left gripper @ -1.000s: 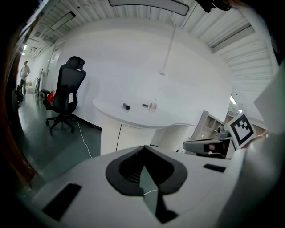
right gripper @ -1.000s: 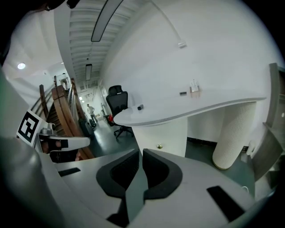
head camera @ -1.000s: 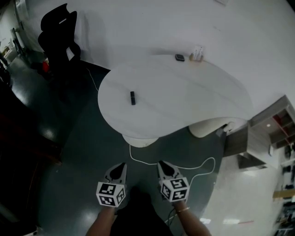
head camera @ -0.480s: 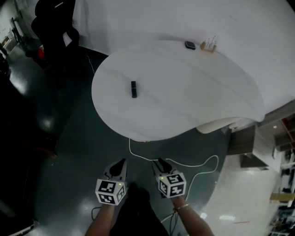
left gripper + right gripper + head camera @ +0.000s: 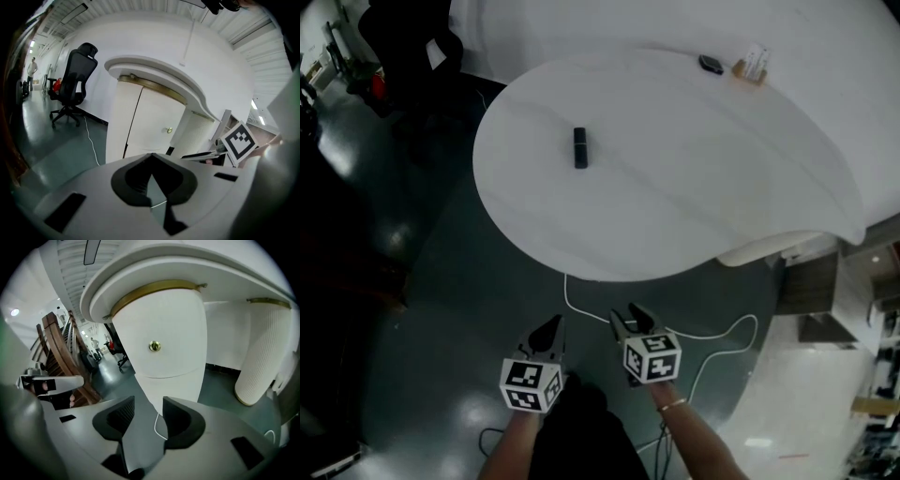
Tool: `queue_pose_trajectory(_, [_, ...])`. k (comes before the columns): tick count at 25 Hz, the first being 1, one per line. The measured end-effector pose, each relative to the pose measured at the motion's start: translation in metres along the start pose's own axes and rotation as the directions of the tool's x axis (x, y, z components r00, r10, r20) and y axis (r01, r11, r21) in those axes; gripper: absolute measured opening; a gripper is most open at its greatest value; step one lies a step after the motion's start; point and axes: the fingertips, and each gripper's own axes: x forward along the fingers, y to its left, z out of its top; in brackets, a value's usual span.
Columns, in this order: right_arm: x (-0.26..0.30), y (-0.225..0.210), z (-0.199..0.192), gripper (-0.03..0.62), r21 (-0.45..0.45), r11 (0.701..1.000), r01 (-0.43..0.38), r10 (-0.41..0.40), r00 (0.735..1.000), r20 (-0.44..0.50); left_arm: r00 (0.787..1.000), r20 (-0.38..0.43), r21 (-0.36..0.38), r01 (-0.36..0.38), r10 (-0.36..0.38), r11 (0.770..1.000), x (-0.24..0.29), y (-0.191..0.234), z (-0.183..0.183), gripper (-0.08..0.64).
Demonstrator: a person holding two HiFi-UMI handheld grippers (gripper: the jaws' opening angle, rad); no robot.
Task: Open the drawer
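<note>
The left claw (image 5: 151, 157) is shut tight with nothing in it. The right claw (image 5: 148, 405) is opening up, and there is nothing between its two sides. The drawer (image 5: 164, 324) is the round white front under the table (image 5: 675, 159), with a small gold knob (image 5: 154, 346) in the upper middle of the right gripper view, apart from both claws.

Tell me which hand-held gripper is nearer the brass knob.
Right, it seems. The right hand-held gripper, jaws opening and empty, faces the brass knob straight ahead; the left hand-held gripper sits beside it, seeing the knob smaller and off to its right.
</note>
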Motion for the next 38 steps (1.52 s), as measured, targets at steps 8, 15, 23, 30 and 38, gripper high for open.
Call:
queue_pose_trajectory(8, [0.062, -0.028, -0.025, 0.186, -0.018, 0.999, 0.028, -0.028, 1.0, -0.002, 1.0, 0.02, 0.006, 0.008, -0.008, 1.0, 0.041, 0.016, -0.038, 0.002])
queue_pose_trajectory(15, [0.107, -0.051, -0.041, 0.186, -0.056, 0.995, 0.081, -0.081, 0.997, -0.01, 1.0, 0.018, 0.023, 0.007, -0.008, 1.0, 0.073, 0.029, -0.058, 0.003])
queue_pose_trajectory(23, [0.14, -0.06, -0.049, 0.186, -0.089, 0.991, 0.104, -0.105, 0.994, -0.004, 1.0, 0.009, 0.029, 0.016, -0.016, 0.999, 0.09, 0.03, -0.074, 0.002])
queue_pose_trajectory(30, [0.164, -0.071, -0.055, 0.186, -0.075, 0.991, 0.114, -0.114, 0.993, -0.006, 1.0, 0.013, 0.028, 0.02, -0.021, 0.999, 0.107, 0.031, -0.08, 0.002])
queue_pose_trajectory(38, [0.177, -0.073, -0.054, 0.171, -0.096, 0.988, 0.12, -0.121, 0.993, -0.002, 1.0, 0.011, 0.024, 0.006, -0.006, 1.0, 0.113, 0.04, -0.082, 0.002])
